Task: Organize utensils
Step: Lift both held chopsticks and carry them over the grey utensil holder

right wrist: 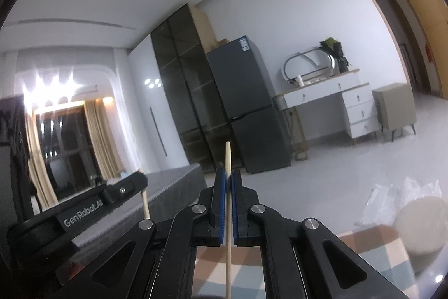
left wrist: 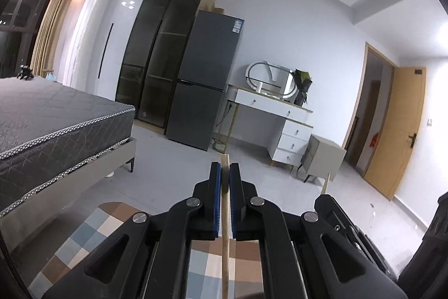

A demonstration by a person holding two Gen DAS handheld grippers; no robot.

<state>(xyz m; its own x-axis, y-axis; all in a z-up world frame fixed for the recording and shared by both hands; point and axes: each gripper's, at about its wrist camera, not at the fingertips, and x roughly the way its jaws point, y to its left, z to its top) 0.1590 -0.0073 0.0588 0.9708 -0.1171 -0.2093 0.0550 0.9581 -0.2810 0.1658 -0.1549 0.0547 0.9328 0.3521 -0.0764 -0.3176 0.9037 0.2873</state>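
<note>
Pale wooden chopstick (left wrist: 225, 220), slender, square-edged at its far end, is clamped between the blue pads of the left hand-held gripper (left wrist: 225, 173); it runs upright through the closed jaws, its blunt top just above the fingertips and its lower length passing down out of view. Surface is plain, light-coloured wood, unmarked.

A second pale wooden chopstick (right wrist: 228, 203), rounder and tapering to a narrow tip, is clamped likewise in the right hand-held gripper (right wrist: 229, 181). The tip stands clear above the fingertips; the shaft descends between the black linkages to the lower edge of the picture. Both sets of jaws are closed tight on their sticks, with only the wood between the pads.

Each gripper shows in the other's view: the right one at the lower right of the left wrist view, with a short length of its stick above it; the left one at the lower left of the right wrist view, lettered body visible, stick just beside it.

Beneath both grippers lies a checked covering (left wrist: 92, 240) of brown, blue and cream squares. A blurred pale round object (right wrist: 420, 226) sits at its right. Beyond stand a grey quilted mattress (left wrist: 50, 119), a dark grey two-door refrigerator (left wrist: 207, 80) and a white dressing table (left wrist: 280, 116) with an oval mirror
</note>
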